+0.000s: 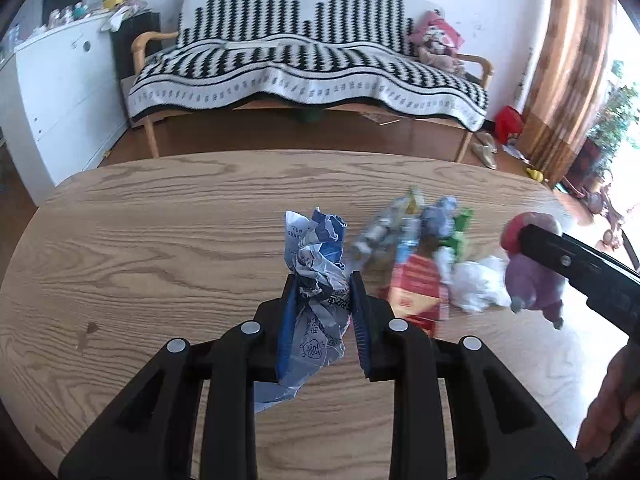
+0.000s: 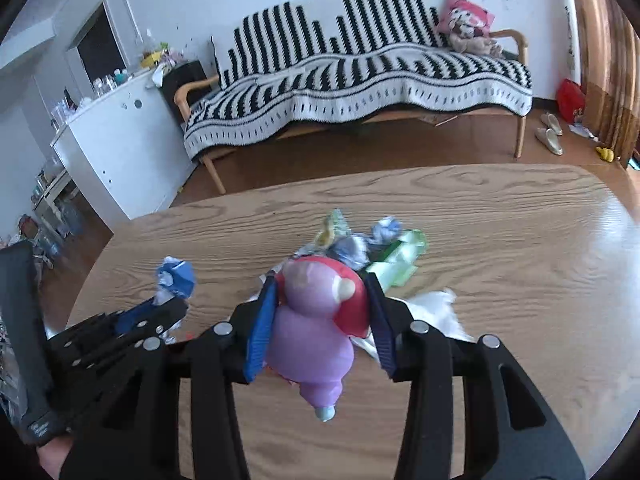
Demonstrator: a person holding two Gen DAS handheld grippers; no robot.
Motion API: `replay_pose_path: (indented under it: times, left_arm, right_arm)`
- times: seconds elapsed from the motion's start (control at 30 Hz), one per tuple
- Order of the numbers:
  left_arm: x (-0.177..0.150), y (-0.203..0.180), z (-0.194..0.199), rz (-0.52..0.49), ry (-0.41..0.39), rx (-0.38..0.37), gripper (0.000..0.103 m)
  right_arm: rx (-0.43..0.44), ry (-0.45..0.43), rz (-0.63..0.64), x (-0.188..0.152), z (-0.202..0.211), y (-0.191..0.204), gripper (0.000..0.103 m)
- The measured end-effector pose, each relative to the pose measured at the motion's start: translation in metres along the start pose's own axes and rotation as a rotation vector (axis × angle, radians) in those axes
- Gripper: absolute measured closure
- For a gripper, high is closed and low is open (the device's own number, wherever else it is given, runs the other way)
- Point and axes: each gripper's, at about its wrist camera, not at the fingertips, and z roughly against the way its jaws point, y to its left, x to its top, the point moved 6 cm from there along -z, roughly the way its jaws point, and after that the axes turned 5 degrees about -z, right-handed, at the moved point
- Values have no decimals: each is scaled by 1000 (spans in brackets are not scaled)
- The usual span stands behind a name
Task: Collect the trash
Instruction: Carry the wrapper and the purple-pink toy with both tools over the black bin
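Table [image 1: 160, 220]: wood-grain top, smooth, satin sheen near the window side. Wrapper [image 1: 316, 280]: crinkled printed film, slightly glossy. Toy [image 2: 316, 332]: smooth soft-looking purple/red plastic, matt. Tissue [image 1: 478, 284]: white crumpled paper. Gripper [image 1: 322, 312] body: matt black plastic, ribbed blue pads [image 1: 286, 328], metal pins. Sofa throw [image 2: 360, 80]: woven cloth.

Both wrist views look forward, low over the table [image 1: 160, 220]; both share the, perhaps blurred, sofa [image 2: 360, 80].
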Motion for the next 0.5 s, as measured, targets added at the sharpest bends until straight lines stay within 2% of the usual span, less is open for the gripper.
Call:
replay_pose_path:
  times: [0.17,0.23,0.5]
  left_arm:
    - [-5,-64,14,-86,-17,-65,78]
    - [-10,-97,19,-125,-16,-105,78]
    - [-48,-266,38,-323,-9,-309,78]
  right_arm:
    - [-77,2,-56,-19,47,-61,59]
    - [-128,-2,-86,-32,70,-97,59]
    - [-299,-67,-250,-82,183,-252,59]
